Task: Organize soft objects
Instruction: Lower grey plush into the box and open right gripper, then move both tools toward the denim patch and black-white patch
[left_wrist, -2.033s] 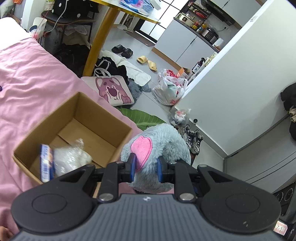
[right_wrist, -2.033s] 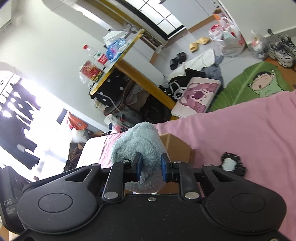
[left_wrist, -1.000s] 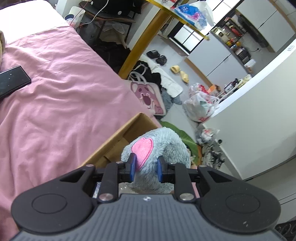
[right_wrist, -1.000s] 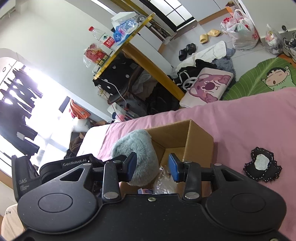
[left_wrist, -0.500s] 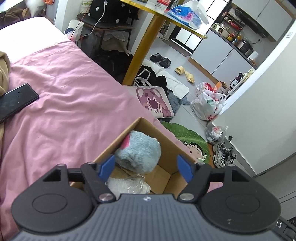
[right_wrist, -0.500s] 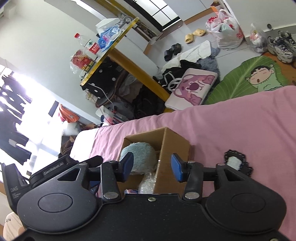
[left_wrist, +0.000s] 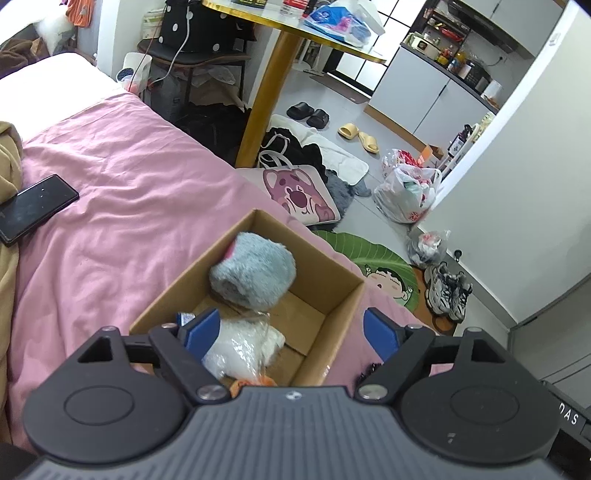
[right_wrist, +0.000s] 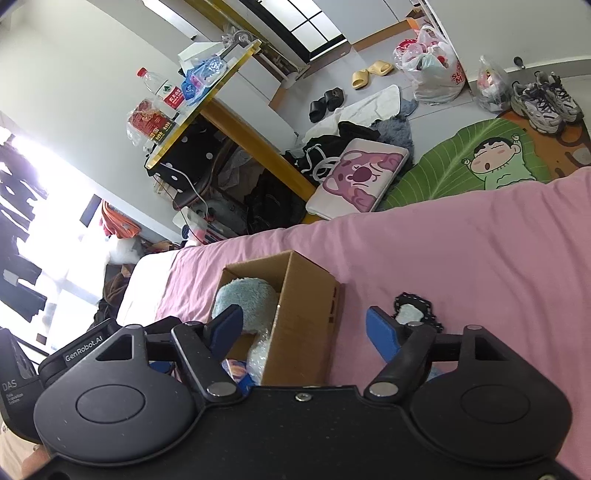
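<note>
Covering the bed, a pink sheet (left_wrist: 122, 206) bears a cardboard box (left_wrist: 334, 308).

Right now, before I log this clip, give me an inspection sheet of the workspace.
Surface: pink bedsheet, wrinkled, carrying the box.
Job's things: grey plush toy lies inside the open cardboard box; a clear plastic bag with white contents is in there too. A small black-edged soft piece lies on the sheet beside the box.
Clutter: black phone on the sheet; slippers, sneakers, bags and clothes on the floor.
Grippers: left tongs open, empty, above the box; right tongs open, empty.
Cables: white cable hanging by the black dotted bag.
Surroundings: yellow table, green leaf rug, white kitchen cabinets.
</note>
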